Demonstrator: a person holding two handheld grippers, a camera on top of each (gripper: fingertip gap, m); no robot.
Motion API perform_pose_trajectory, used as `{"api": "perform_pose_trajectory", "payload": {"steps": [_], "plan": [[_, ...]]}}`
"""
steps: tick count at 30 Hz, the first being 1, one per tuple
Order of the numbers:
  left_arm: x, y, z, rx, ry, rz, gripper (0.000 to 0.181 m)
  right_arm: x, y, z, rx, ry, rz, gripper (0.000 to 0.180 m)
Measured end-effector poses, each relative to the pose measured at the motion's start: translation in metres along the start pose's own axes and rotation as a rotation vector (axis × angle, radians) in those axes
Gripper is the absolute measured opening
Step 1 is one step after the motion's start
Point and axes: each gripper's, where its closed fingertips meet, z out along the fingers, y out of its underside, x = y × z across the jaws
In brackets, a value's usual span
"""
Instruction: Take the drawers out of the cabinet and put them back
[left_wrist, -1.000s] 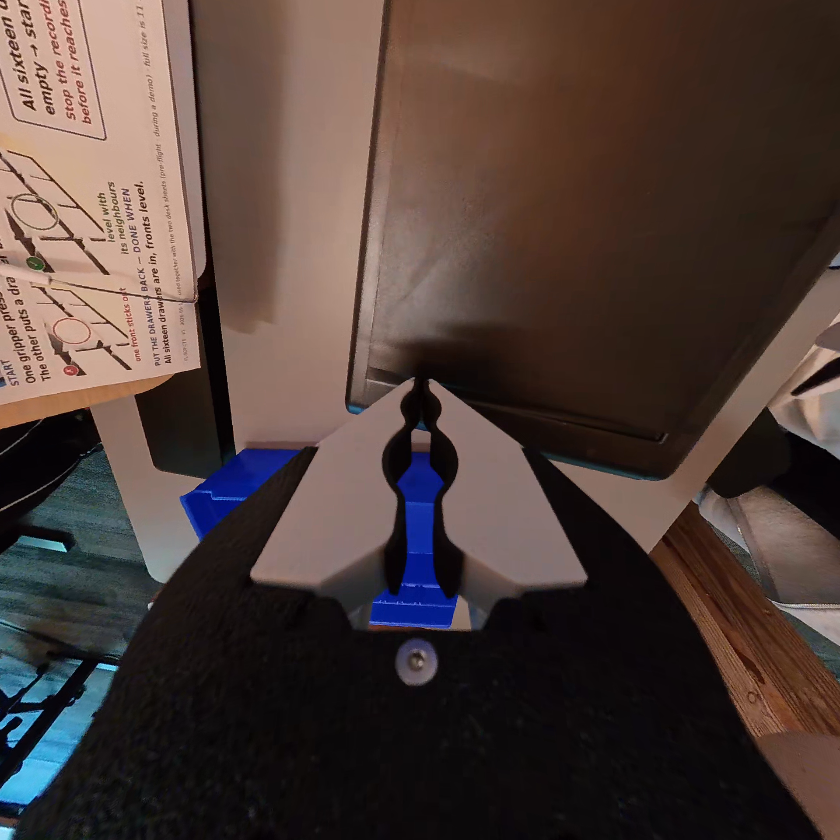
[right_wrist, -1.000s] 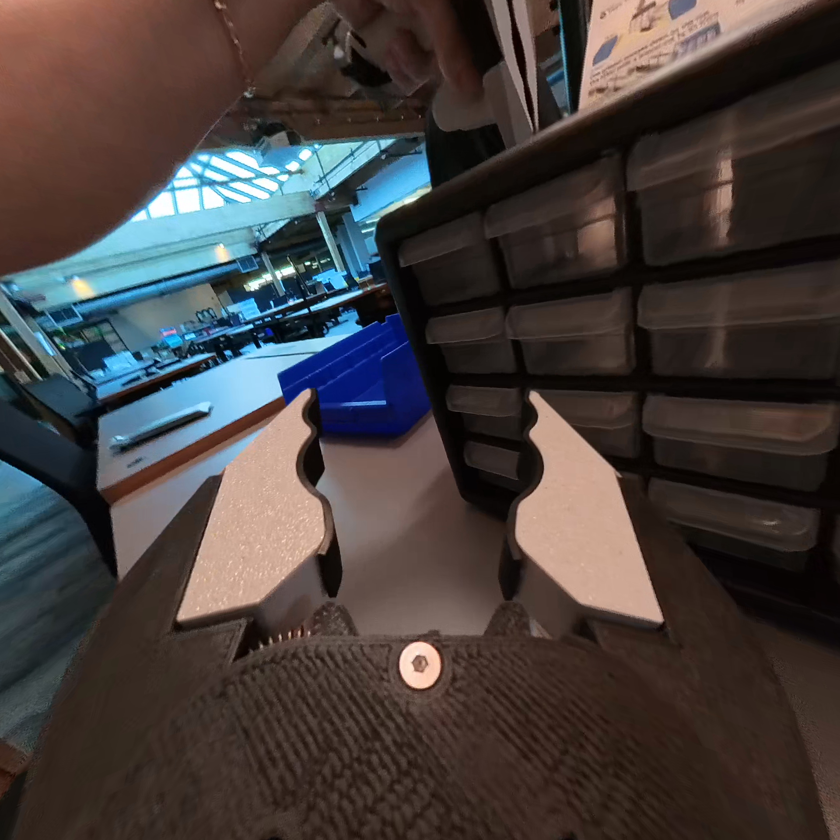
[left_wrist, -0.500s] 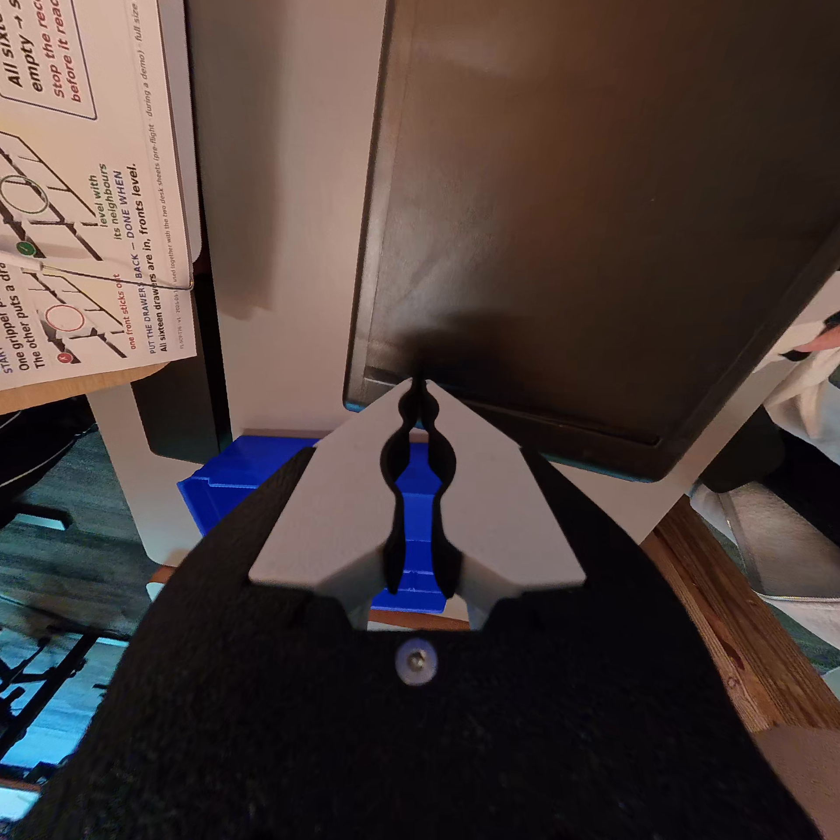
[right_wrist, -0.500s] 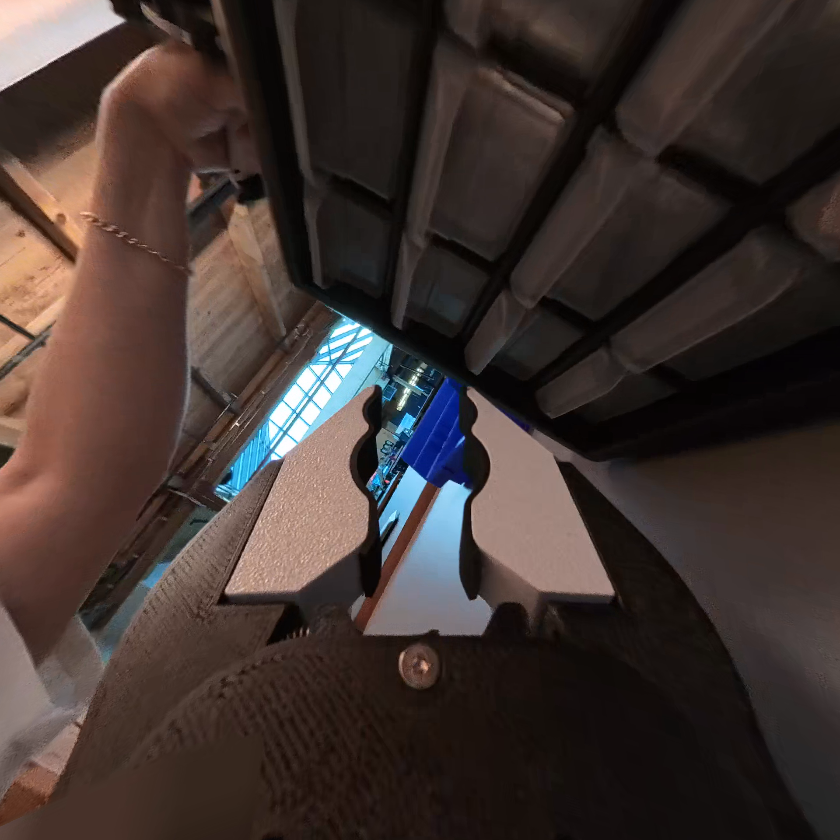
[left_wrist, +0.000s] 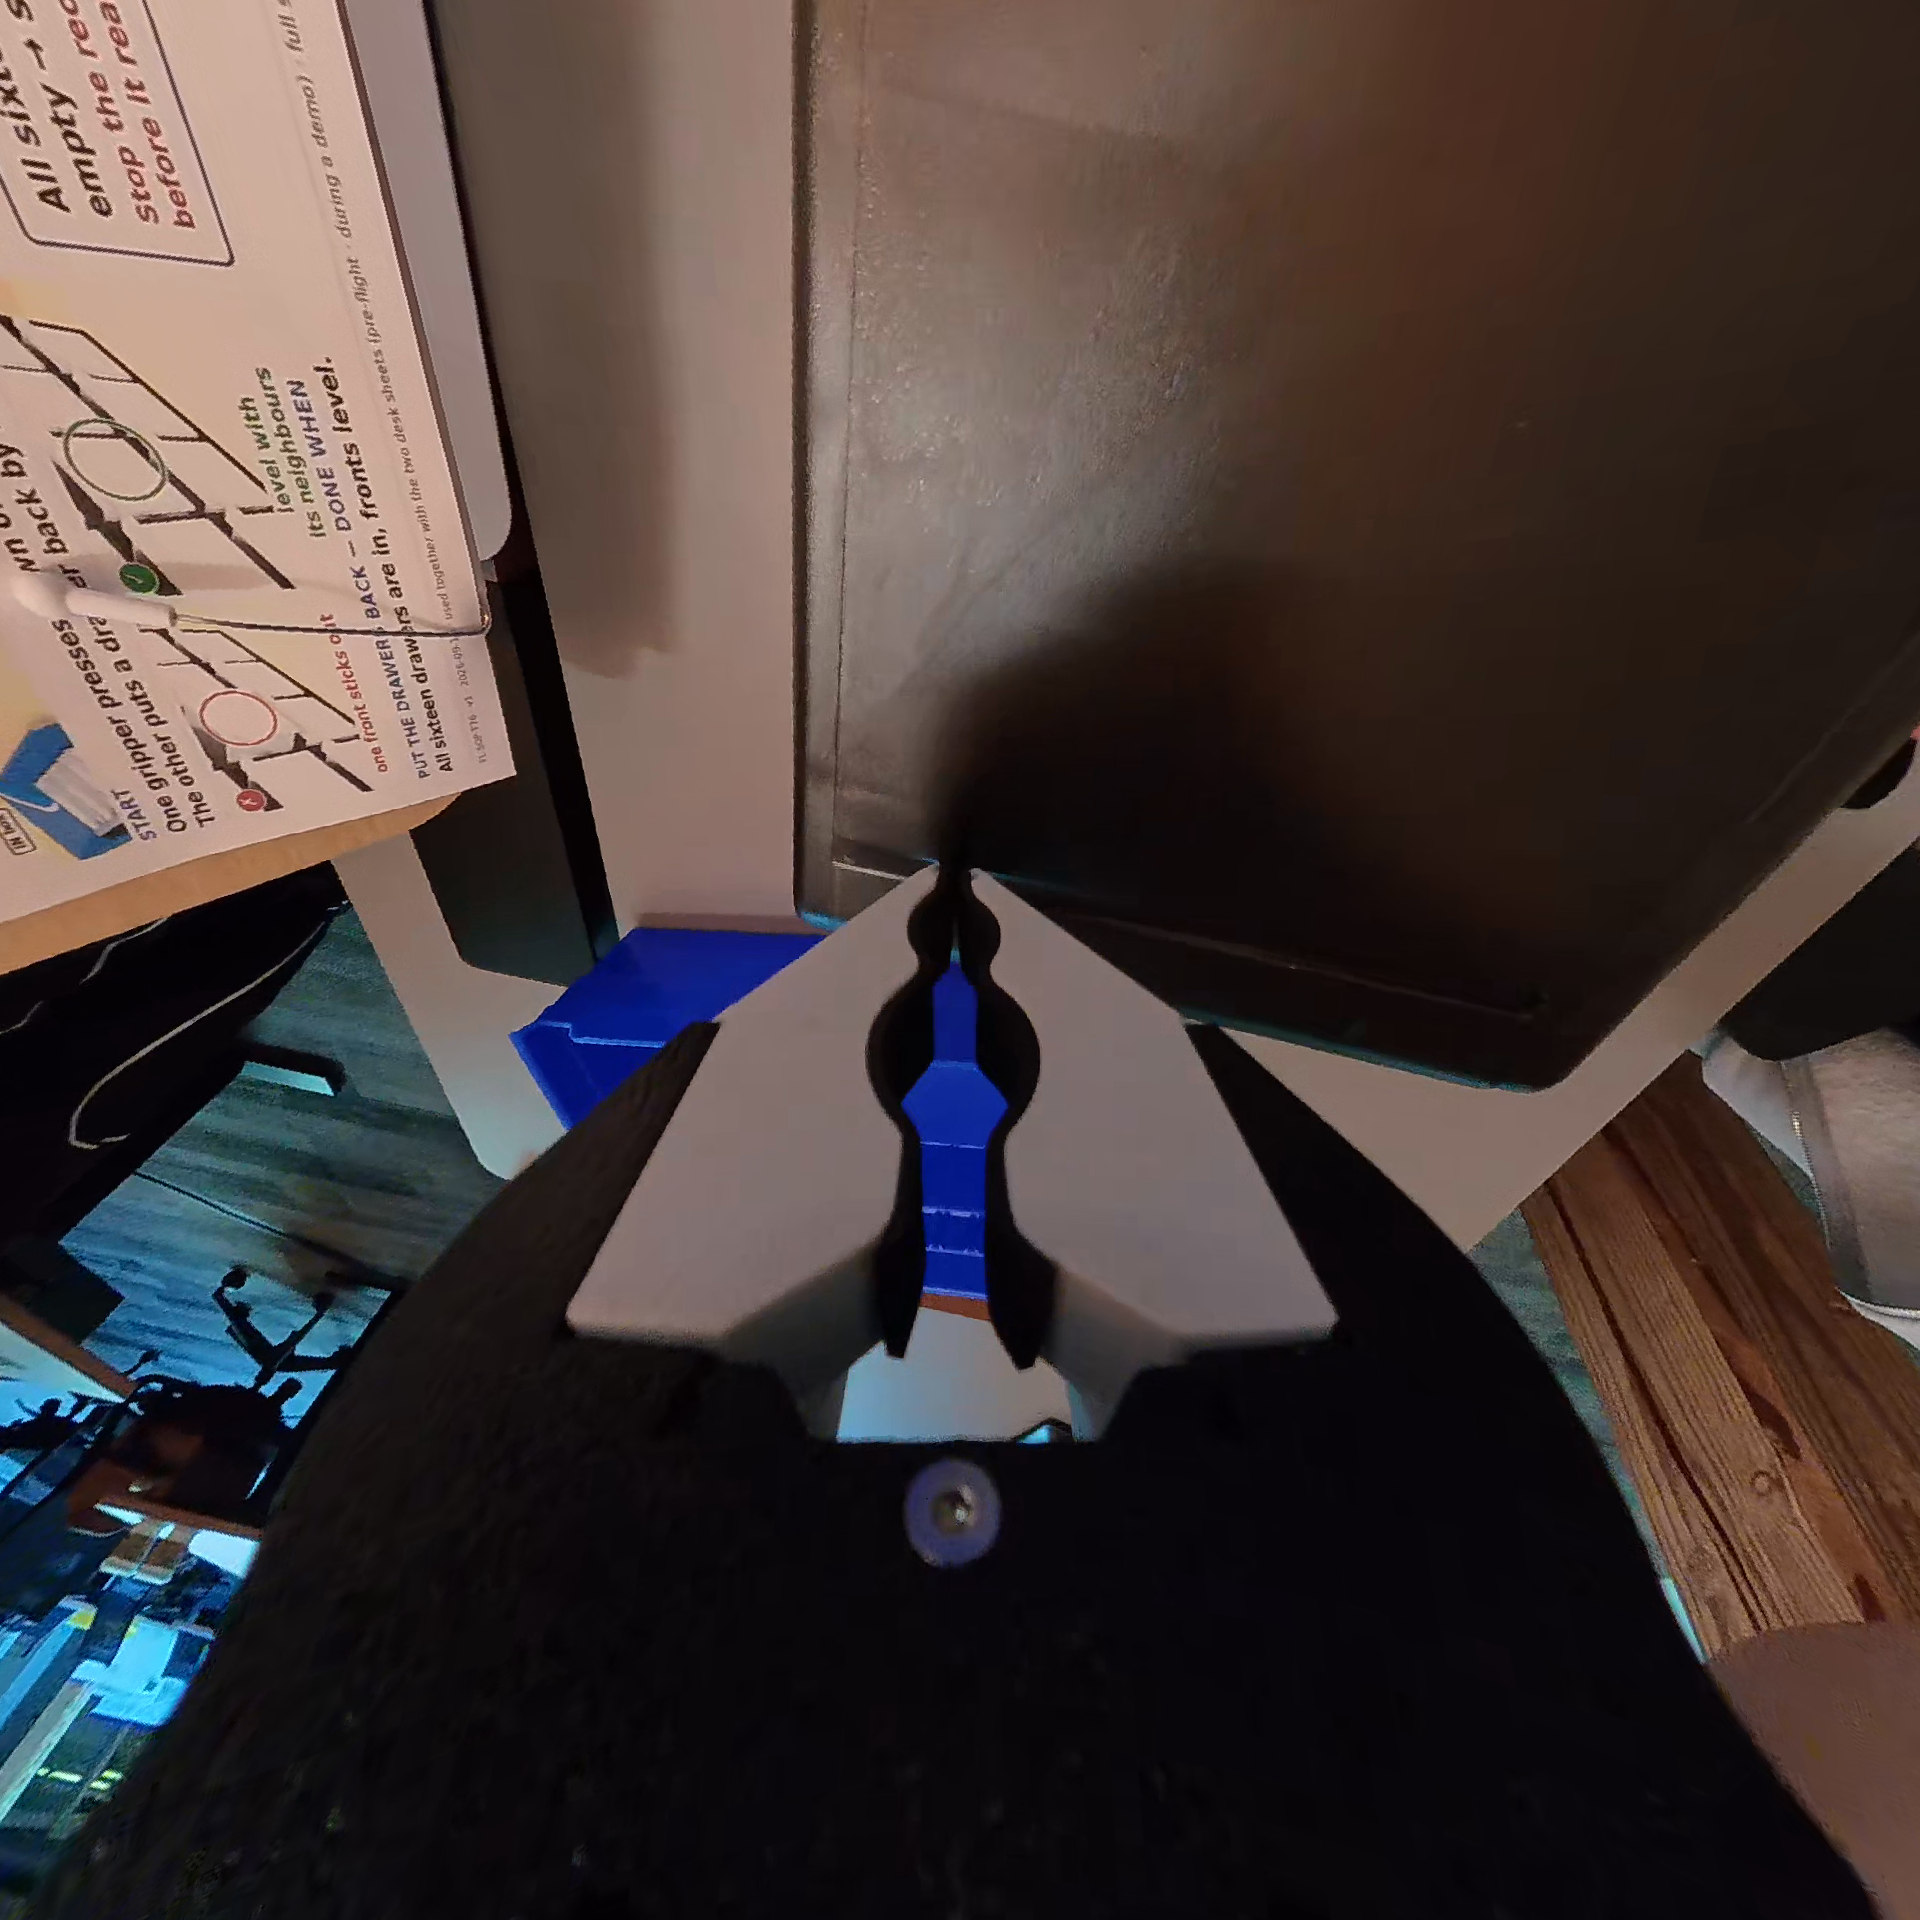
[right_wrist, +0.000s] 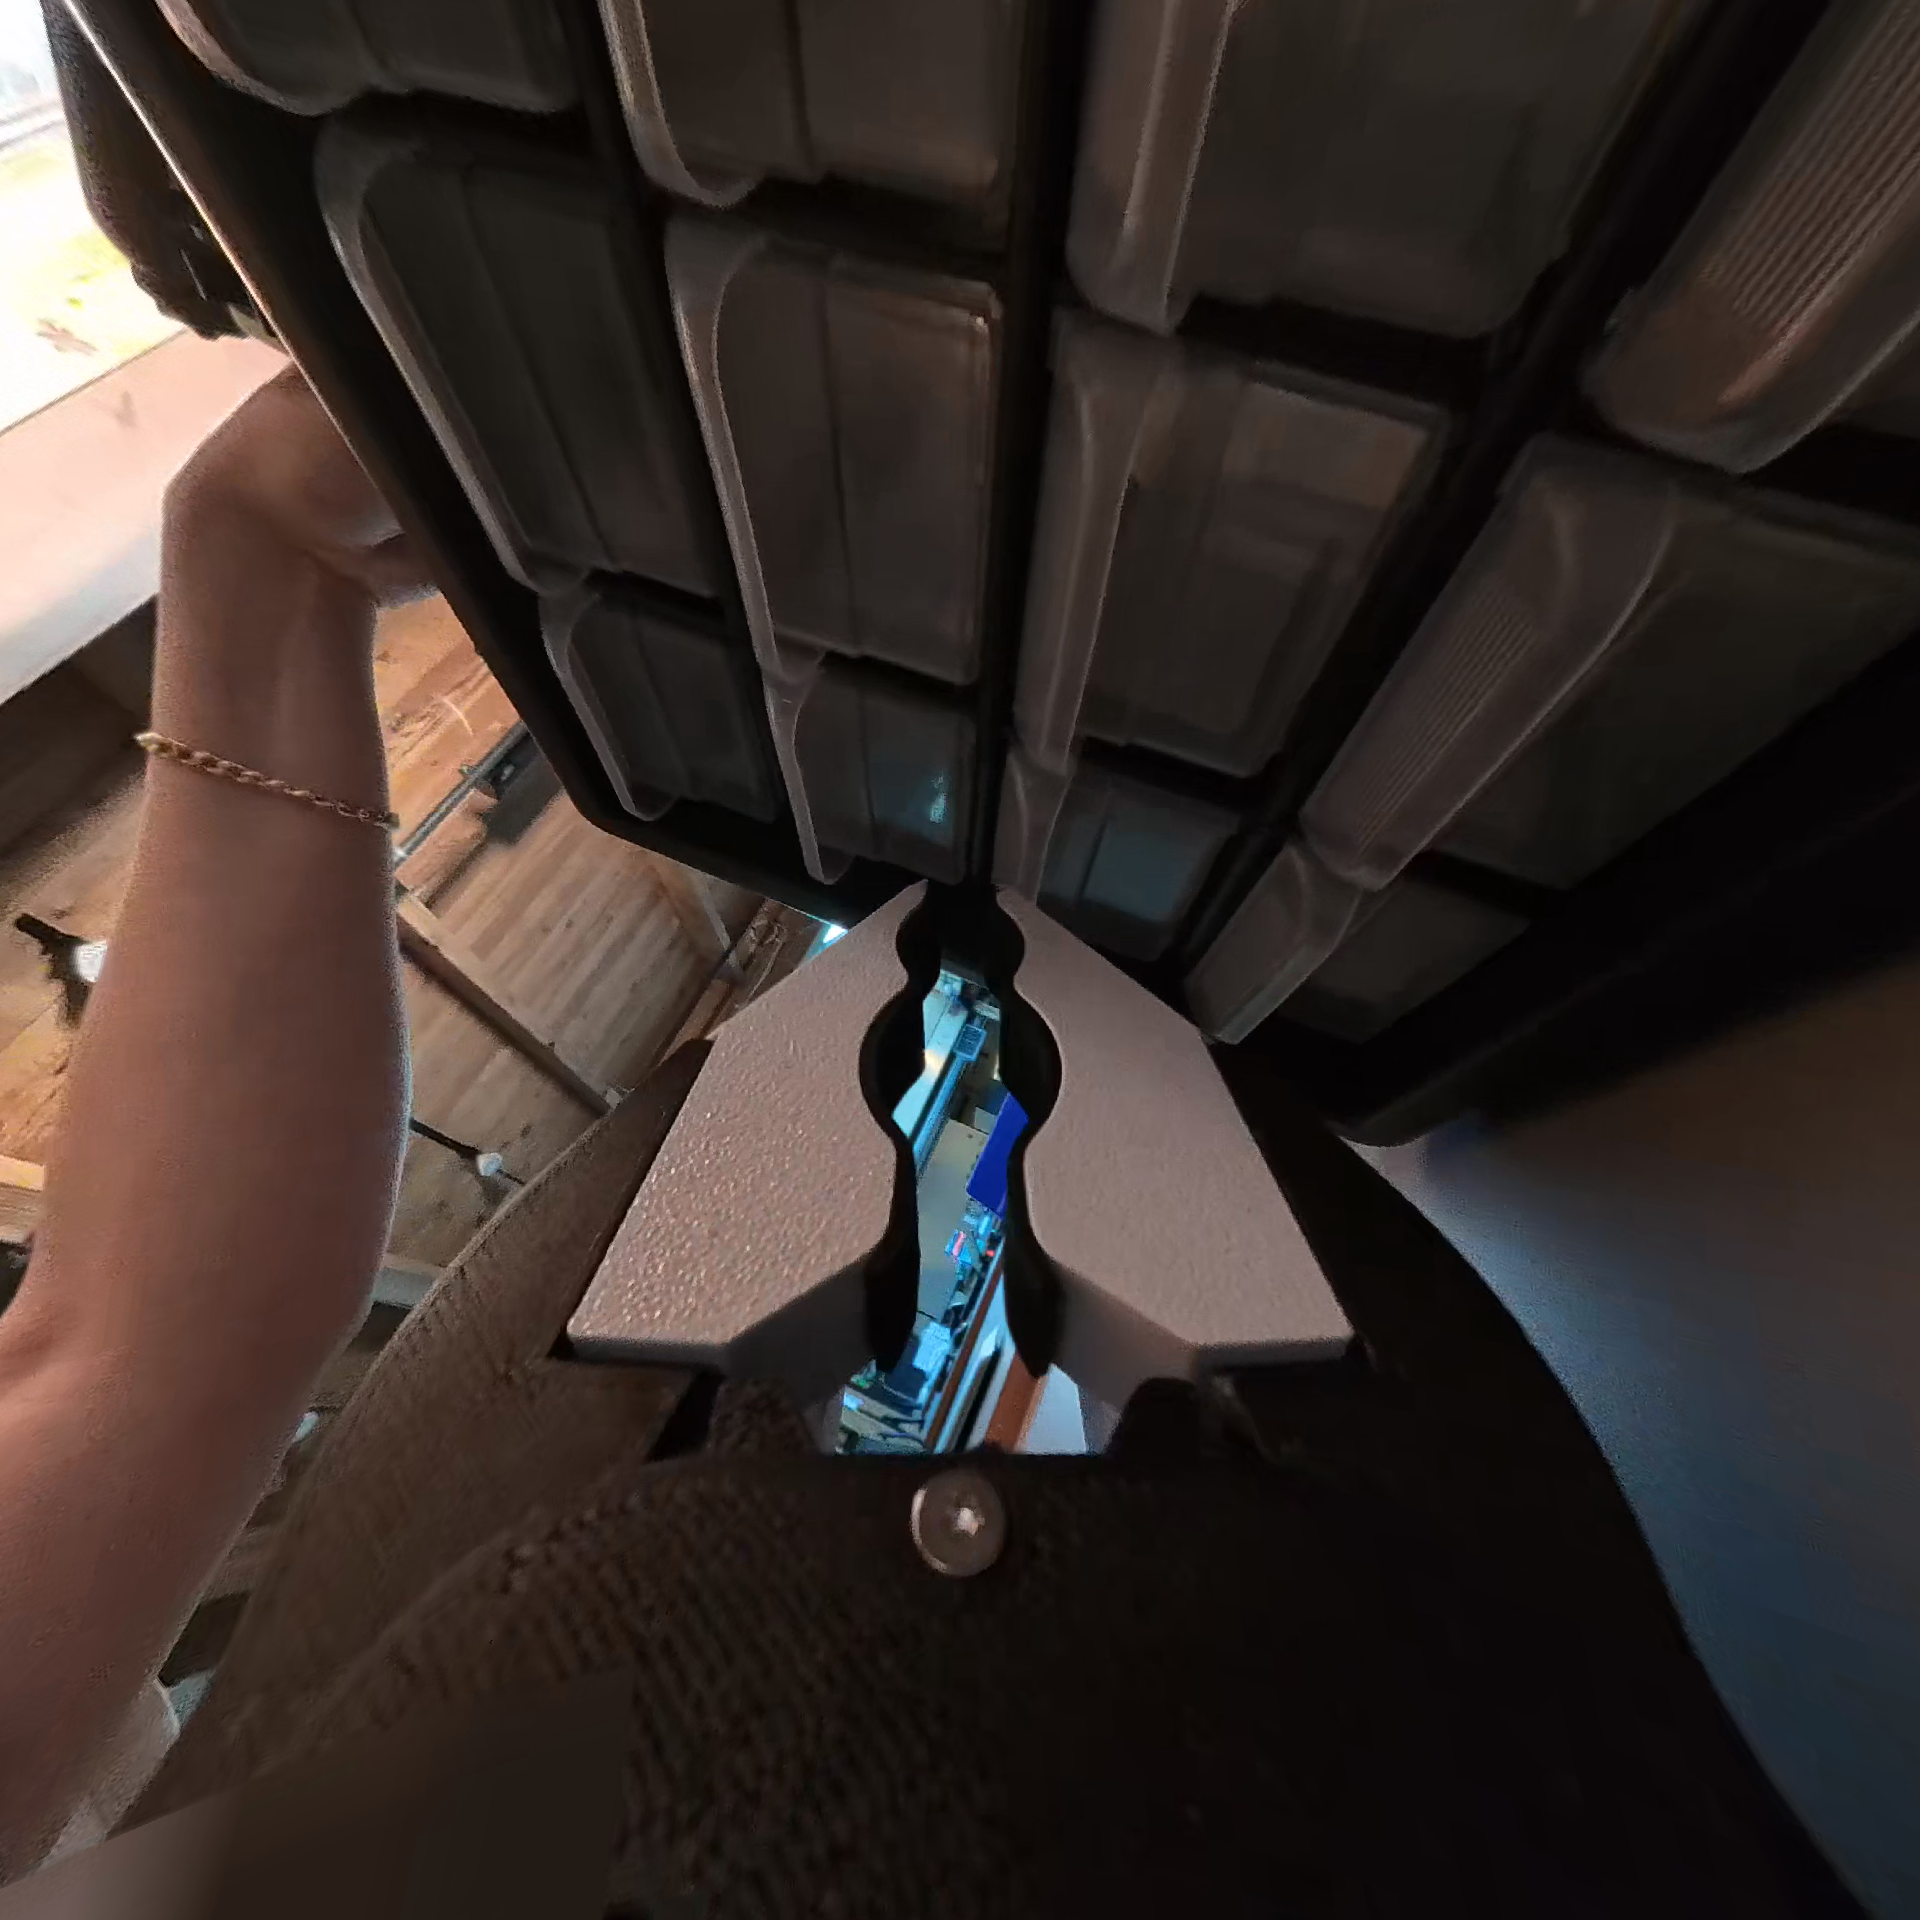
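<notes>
The black cabinet shows from above in the left wrist view, its flat top filling the upper right. My left gripper is shut and empty, its tips against the near edge of that top. In the right wrist view the cabinet front appears rotated, with several clear drawers all in their slots. My right gripper is shut, its tips at the black frame edge between two end drawers. I see nothing held between its fingers.
A blue bin stands on the white table beside the cabinet. A printed instruction sheet stands at the left. A person's bare arm with a bracelet reaches to the cabinet's top edge. Wooden boards lie at the right.
My right gripper has closed from wide open, rolled over and moved up to the cabinet front. My left gripper stays shut on the cabinet top, shifting only slightly.
</notes>
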Motion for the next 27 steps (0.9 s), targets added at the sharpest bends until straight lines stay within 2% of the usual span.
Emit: {"api": "perform_pose_trajectory", "payload": {"steps": [6,9,12,13,22,27], "plan": [[0.0,0.0,0.0,-0.013,-0.02,0.007,0.0,-0.001,-0.001,0.003,0.031,-0.02,0.035,0.004],[0.0,0.0,0.0,-0.011,-0.024,0.006,0.0,-0.008,0.003,-0.006,0.021,-0.041,0.065,0.01],[0.0,0.0,0.0,-0.018,-0.032,0.01,0.0,-0.002,0.0,-0.013,0.041,0.014,0.046,0.031],[0.0,0.0,0.0,-0.022,-0.034,0.012,0.0,-0.001,-0.001,-0.013,0.046,0.014,0.051,0.032],[0.0,0.0,0.0,-0.05,-0.05,0.018,0.0,0.005,-0.005,-0.002,0.051,0.011,0.063,0.022],[0.0,0.0,0.0,-0.052,-0.054,0.019,0.0,0.008,-0.006,0.0,0.066,0.001,0.059,0.01]]}}
